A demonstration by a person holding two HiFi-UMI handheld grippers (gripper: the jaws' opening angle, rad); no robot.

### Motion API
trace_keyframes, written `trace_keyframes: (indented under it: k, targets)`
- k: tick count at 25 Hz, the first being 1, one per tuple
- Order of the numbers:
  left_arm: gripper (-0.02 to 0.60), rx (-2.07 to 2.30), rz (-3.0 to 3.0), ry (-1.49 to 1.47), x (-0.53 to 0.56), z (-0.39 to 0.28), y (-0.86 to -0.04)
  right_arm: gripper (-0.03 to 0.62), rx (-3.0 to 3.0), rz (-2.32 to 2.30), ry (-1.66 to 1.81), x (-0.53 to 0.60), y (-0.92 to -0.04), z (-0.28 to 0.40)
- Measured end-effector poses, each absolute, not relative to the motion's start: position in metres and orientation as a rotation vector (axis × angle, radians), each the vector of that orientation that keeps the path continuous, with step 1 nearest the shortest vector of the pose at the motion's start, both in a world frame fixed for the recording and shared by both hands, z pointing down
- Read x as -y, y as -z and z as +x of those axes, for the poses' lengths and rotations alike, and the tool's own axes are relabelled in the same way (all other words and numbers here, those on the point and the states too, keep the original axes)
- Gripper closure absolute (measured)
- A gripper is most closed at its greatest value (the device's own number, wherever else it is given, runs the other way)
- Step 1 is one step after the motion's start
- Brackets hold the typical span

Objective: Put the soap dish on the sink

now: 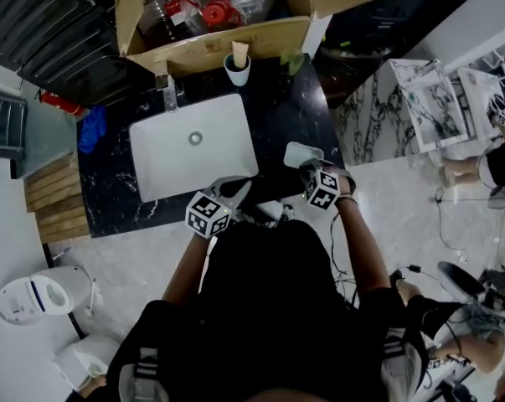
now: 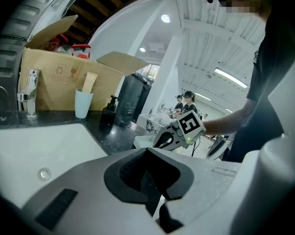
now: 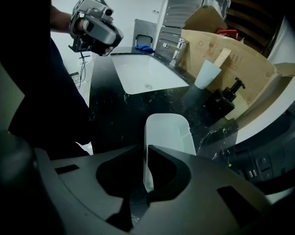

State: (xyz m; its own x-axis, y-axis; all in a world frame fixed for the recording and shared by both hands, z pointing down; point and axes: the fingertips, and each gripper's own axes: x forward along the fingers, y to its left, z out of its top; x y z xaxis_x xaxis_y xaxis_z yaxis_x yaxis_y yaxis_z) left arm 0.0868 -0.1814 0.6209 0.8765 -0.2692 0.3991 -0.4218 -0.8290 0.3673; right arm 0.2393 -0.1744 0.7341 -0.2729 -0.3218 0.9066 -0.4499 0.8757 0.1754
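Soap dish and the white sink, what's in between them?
Just bare black countertop, nothing sitting on it. The right gripper view shows that dark stretch between the soap dish and the sink.

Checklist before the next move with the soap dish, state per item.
1. Right hand-held gripper shut on soap dish rim: ok.
2. Soap dish lifted off counter: cannot tell.
3. Left hand-held gripper empty, jaws together: ok.
4. Sink basin free of objects: ok.
5. Cup and faucet behind the sink, off the dish's path: ok.
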Motion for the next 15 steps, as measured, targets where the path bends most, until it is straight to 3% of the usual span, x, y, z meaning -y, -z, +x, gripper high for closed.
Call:
trace_keyframes:
  k: [15]
  targets:
    - [0.581,0.392,2.640,-0.475,0.183,0.077,-0.613,0.568,1.934,0.982,-0.172,0.178,-0.701,0.234]
